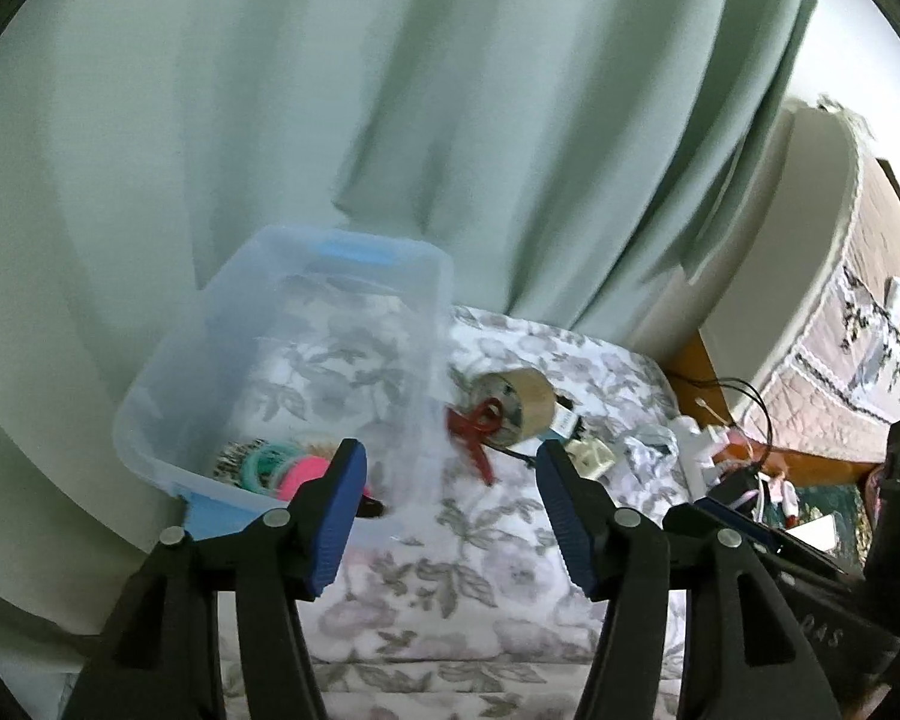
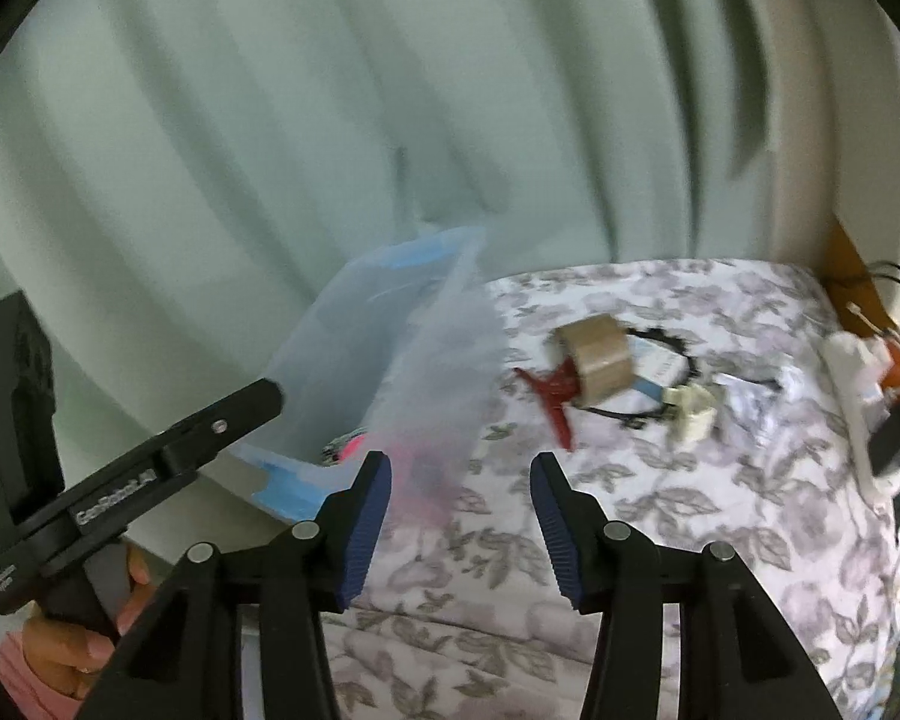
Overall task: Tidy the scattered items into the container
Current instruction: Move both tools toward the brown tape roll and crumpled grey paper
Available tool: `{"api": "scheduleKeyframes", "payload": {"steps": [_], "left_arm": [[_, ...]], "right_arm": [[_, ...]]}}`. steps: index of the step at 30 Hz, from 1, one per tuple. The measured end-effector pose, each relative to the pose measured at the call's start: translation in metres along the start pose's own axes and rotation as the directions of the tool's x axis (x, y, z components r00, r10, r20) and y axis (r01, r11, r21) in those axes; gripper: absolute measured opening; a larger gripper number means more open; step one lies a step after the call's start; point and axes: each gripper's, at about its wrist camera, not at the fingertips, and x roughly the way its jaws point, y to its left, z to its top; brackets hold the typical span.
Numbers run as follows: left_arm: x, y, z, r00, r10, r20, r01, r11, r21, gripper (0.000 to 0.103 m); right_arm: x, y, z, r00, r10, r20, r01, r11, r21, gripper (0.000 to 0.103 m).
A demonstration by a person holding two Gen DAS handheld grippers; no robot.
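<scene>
- The left claw has its blue pads wide apart with nothing between them. The right claw is apart too, and it is empty.
- The clear box sits in the lower left of the left view, on the flowery bed cover. Some bright hair bands already lie in its near corner.
- The things still left out lie in the middle of both views, just to the right of the box: a roll of brown tape, a red clip, a black bracelet and a small cream thing.
- The red clip touches the tape roll. I think a grab at one could push the other away.
- The tape is round, so it might roll off on the soft bed if a claw bumps it.
- The bracelet is thin and lies flat. The pads may slide over it or pinch the cover.
- The box wall is right next to the clip. A claw could knock the box and tip it on the soft bed.
- Both claws are close together, so they could bump.
- The pictures are blurry. I cannot tell what the cream thing is.
- The left pad hides part of the box corner, so some things in there cannot be seen.
- The mess in the lower right of the left view is cut off and hard to read.
</scene>
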Motion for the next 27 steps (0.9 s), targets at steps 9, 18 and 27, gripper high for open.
{"api": "scheduleKeyframes", "payload": {"steps": [9,18,27], "left_arm": [[0.019,-0.048,-0.012,0.999,-0.035,-0.040,0.038,0.996,0.076,0.060],[0.052,-0.077,-0.018,0.993,-0.018,-0.116,0.032,0.992,0.124,0.060],[0.099,-0.082,-0.021,0.981,-0.009,-0.196,0.031,0.994,0.107,0.060]], "right_arm": [[-0.018,-0.072,-0.013,1.000,-0.021,0.012,0.018,0.979,0.202,0.055],[-0.020,-0.111,-0.023,0.997,-0.080,-0.015,0.081,0.957,0.277,0.056],[-0.001,-0.147,-0.030,0.984,-0.147,-0.104,0.174,0.928,0.330,0.062]]}}
